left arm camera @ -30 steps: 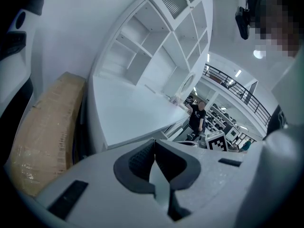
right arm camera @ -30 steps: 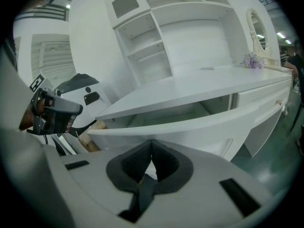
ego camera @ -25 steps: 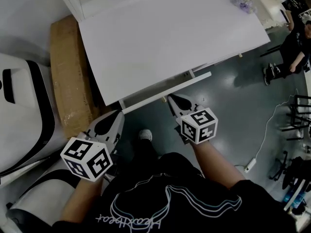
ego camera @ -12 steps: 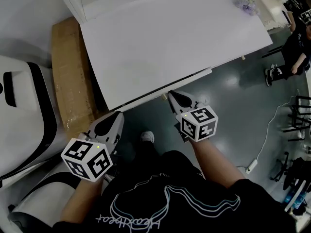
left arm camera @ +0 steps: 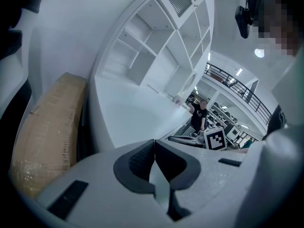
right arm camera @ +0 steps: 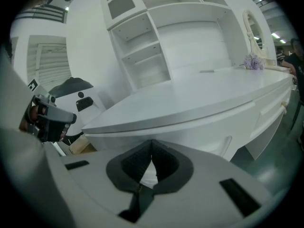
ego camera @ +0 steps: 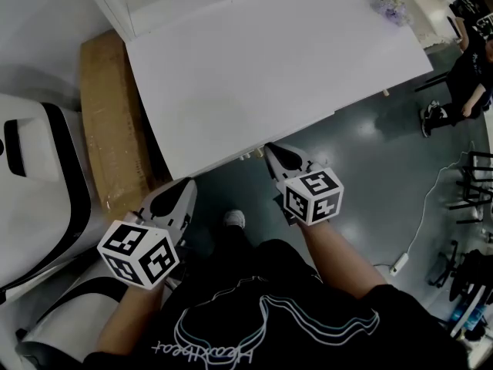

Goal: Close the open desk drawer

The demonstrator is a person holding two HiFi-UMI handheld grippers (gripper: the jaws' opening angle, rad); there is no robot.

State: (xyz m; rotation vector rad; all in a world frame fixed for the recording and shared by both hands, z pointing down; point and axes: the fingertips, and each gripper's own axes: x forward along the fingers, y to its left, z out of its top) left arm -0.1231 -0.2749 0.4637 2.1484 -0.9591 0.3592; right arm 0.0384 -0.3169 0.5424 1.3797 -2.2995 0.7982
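- Fingers of the right gripper [right arm camera: 137,163] are pressed together with nothing between them. Their tips face the drawer front [right arm camera: 199,136], which lies straight ahead and just beside them.
- Fingers of the left gripper [left arm camera: 135,160] are likewise closed and empty, and they point past the counter's left corner rather than at the drawer.
- Drawer: it sits directly under the counter [ego camera: 269,60]. In the head view its front is almost hidden beneath the counter's front edge, so it appears nearly or fully pushed in. Whether a slight gap remains cannot be told.
- Long axis: the drawer front runs along the counter's front edge, from lower left to upper right in the head view. Any remaining push would go across that axis, away from the person and under the counter.
- Nearer tool: the right gripper [ego camera: 269,150] has its tip at the counter edge, near the middle of the front. The left gripper [ego camera: 187,183] hangs lower and to the left, apart from the edge.
- Surroundings: a shelf unit [right arm camera: 156,46] rises at the back of the counter, and a cardboard package [ego camera: 112,122] lies alongside the counter's left end.
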